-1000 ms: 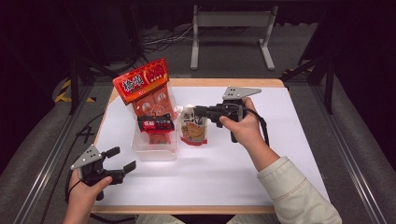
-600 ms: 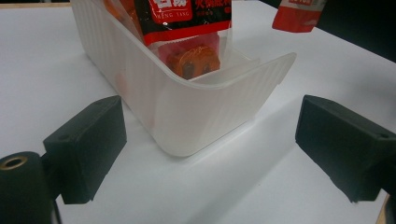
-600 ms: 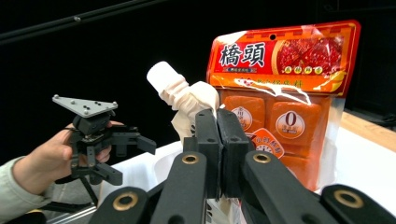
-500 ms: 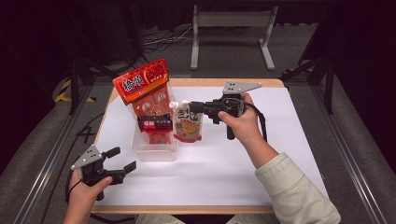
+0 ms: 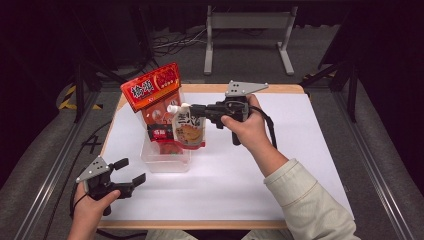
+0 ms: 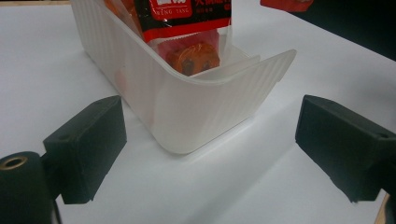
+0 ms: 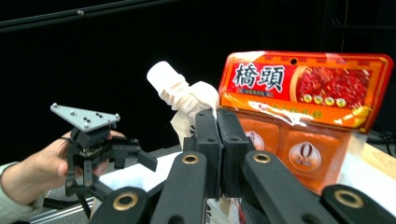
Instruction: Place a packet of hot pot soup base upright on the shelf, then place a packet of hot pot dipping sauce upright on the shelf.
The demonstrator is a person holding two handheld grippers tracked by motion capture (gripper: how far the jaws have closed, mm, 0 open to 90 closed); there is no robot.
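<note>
White table [image 5: 300, 150] lies bare rightward; right gripper [image 5: 192, 111] clamps pouch [image 5: 189, 131] above bin [image 5: 165, 162], left gripper [image 5: 131, 172] gapes.

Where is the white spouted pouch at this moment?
In the high view, the spouted pouch hangs from the right gripper, shut near its spout, at the right edge of the clear bin, beside the red snack pack.

pouch [image 5: 188, 131] right of bin [image 5: 165, 159] | packets [image 5: 156, 100] in bin | bin on table [image 5: 300, 145]

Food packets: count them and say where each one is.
3. The big orange packet stands at the bin's back, a red-labelled packet before it, and the spouted pouch hangs from the right hand-held gripper. Others may be hidden.
</note>
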